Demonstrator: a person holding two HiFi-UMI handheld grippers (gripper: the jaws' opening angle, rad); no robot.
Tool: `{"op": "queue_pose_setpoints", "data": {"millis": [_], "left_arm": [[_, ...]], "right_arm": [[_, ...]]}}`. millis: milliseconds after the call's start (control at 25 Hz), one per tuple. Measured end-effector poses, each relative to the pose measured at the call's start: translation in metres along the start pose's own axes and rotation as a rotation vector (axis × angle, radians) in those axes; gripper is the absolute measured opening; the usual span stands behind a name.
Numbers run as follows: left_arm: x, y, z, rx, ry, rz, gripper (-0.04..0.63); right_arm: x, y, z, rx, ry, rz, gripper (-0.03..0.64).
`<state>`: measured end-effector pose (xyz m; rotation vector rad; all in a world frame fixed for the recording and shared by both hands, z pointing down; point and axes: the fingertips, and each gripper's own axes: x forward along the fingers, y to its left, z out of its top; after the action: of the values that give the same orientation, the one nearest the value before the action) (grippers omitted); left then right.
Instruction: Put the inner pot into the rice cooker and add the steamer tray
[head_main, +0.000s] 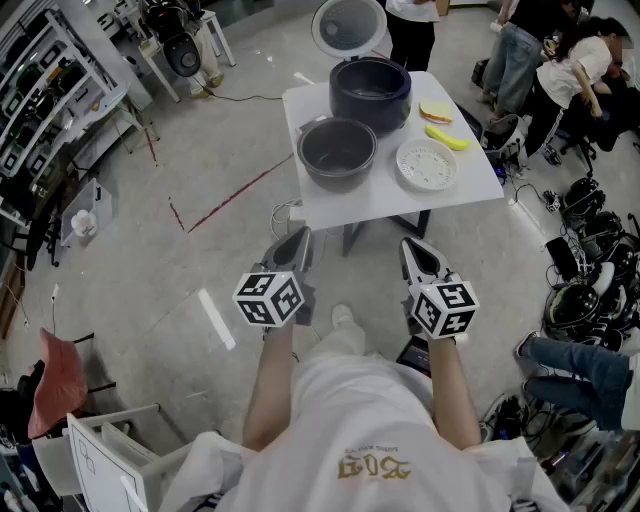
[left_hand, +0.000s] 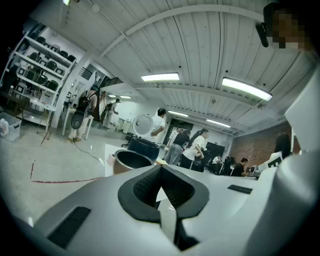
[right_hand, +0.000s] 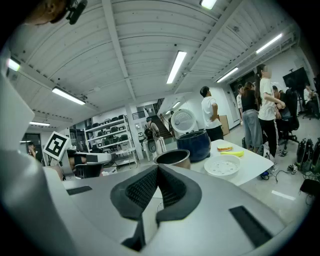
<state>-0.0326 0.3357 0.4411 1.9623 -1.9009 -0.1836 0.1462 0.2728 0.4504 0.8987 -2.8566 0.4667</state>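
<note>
1. White-topped table (head_main: 360, 205) stands well ahead of both grippers.
2. The rice cooker (head_main: 370, 92) sits open at its back.
3. The inner pot (head_main: 337, 150) lies ahead of the left gripper (head_main: 300, 236), the steamer tray (head_main: 426, 165) ahead of the right gripper (head_main: 410, 246).
4. Both jaw pairs are together, empty.

Cool, even indoor light. Head view: sharp in the middle, darker toward the corners; white desk (head_main: 330, 205) nearly washed out, a pale glare streak on the floor (head_main: 215, 318) at lower left. Both gripper views: heavy fisheye bending, black vignetted corners, ceiling tube lights (left_hand: 160, 77) blown out near top centre, nearest foreground soft and out of focus.
</note>
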Motion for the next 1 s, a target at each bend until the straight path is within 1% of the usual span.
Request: {"op": "queue_pose_setpoints", "data": {"millis": [320, 400, 440, 480, 520, 560, 640, 800, 920, 1000], "left_arm": [[-0.013, 0.0, -0.002, -0.018, 0.022, -0.027, 0.017], [-0.014, -0.003, -0.003, -0.025, 0.019, -0.039, 0.018], [-0.014, -0.004, -0.004, -0.041, 0.016, -0.052, 0.018], [-0.014, -0.006, -0.005, -0.068, 0.014, -0.069, 0.072], [-0.013, -0.008, -0.007, -0.1, 0.013, -0.087, 0.217], [-0.013, -0.008, -0.008, -0.13, 0.011, -0.099, 0.262], [-0.014, -0.005, -0.011, -0.152, 0.008, -0.092, 0.264], [-0.014, 0.004, -0.011, -0.155, 0.007, -0.059, 0.267], [-0.009, 0.01, -0.002, -0.198, -0.014, -0.067, 0.27], [-0.004, 0.015, 0.0, -0.208, -0.014, -0.07, 0.27]], "right_arm": [[-0.002, 0.021, -0.006, 0.042, 0.008, 0.034, 0.009], [-0.006, 0.022, -0.007, 0.074, -0.006, 0.057, 0.009], [-0.007, 0.022, -0.007, 0.106, -0.014, 0.079, 0.009], [-0.008, 0.023, -0.008, 0.145, -0.015, 0.11, 0.025], [-0.008, 0.025, -0.01, 0.183, -0.009, 0.143, 0.135], [-0.008, 0.026, -0.011, 0.211, -0.001, 0.168, 0.249], [-0.007, 0.025, -0.014, 0.228, 0.002, 0.177, 0.253], [-0.004, 0.023, -0.017, 0.211, 0.016, 0.165, 0.253], [0.004, 0.022, -0.014, 0.218, 0.025, 0.163, 0.262], [0.011, 0.019, -0.013, 0.224, 0.03, 0.166, 0.267]]}}
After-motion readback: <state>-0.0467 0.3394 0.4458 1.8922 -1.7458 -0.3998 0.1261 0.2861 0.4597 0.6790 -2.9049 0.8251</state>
